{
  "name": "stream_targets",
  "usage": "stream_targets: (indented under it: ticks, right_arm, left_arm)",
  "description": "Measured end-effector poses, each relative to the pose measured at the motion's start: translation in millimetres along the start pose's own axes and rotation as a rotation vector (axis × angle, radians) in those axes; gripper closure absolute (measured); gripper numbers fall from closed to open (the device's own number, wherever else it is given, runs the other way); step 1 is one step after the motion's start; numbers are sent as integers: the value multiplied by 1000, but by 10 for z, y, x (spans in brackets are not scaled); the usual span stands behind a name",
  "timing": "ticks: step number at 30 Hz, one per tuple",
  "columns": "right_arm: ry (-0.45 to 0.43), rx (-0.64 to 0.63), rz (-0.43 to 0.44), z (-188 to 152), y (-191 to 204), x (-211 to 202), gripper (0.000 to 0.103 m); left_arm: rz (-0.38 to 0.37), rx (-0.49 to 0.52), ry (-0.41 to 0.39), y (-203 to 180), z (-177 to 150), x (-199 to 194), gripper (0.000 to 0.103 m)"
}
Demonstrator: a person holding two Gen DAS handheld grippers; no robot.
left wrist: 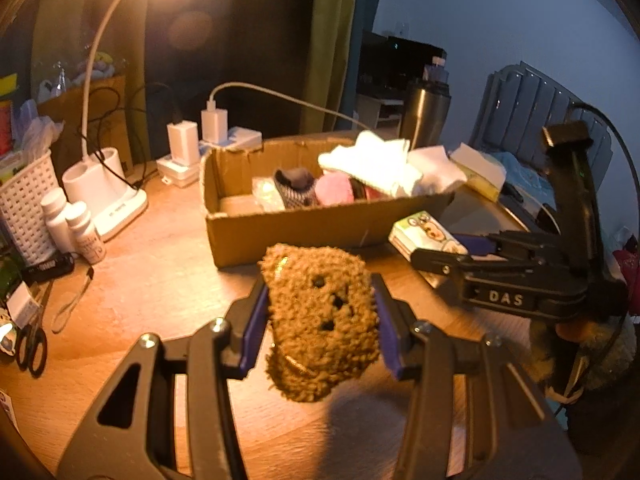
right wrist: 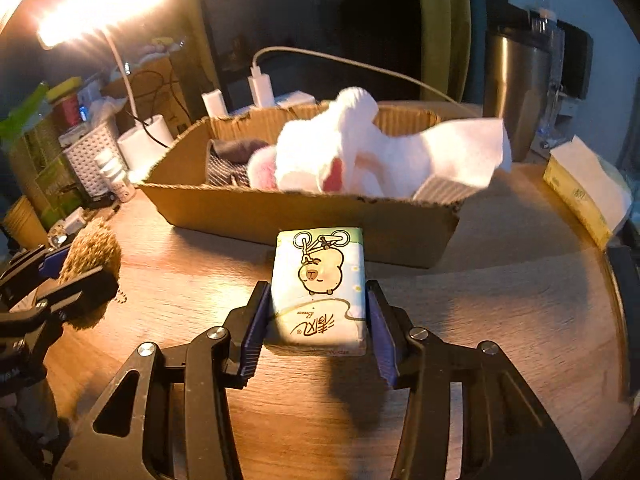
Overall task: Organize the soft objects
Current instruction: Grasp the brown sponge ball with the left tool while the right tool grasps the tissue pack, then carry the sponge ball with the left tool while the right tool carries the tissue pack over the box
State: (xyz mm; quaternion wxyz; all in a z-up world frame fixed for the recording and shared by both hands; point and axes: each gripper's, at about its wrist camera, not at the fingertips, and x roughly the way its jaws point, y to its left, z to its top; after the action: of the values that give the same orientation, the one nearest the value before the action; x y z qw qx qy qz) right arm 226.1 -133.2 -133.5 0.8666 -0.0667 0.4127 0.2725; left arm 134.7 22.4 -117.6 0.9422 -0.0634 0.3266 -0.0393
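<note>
A big cardboard box (left wrist: 288, 236) sits on the wooden desk (left wrist: 152, 280) at 12 o'clock, full of soft white cloth (right wrist: 360, 152). The left gripper (left wrist: 320, 320) squeezes a fuzzy brown toy (left wrist: 320, 320) between its half-closed fingers. The right gripper (right wrist: 318, 316) hugs a tissue pack (right wrist: 320, 288) the same way, just in front of the box.

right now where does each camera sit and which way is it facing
Left wrist: on the left gripper, aimed down over its fuzzy brown toy toward the cardboard box; the right gripper shows.
Right wrist: on the right gripper, aimed down over its tissue pack; the left gripper shows.
Shared: box, toy, tissue pack.
</note>
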Motion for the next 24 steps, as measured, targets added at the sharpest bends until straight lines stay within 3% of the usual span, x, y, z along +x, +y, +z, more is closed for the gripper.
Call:
stream_targets:
  ticks: [24]
  right_arm:
    - [-189, -99, 59, 358, 320, -704, 54]
  left_arm:
    - [45, 18, -148, 72, 464, -425, 54]
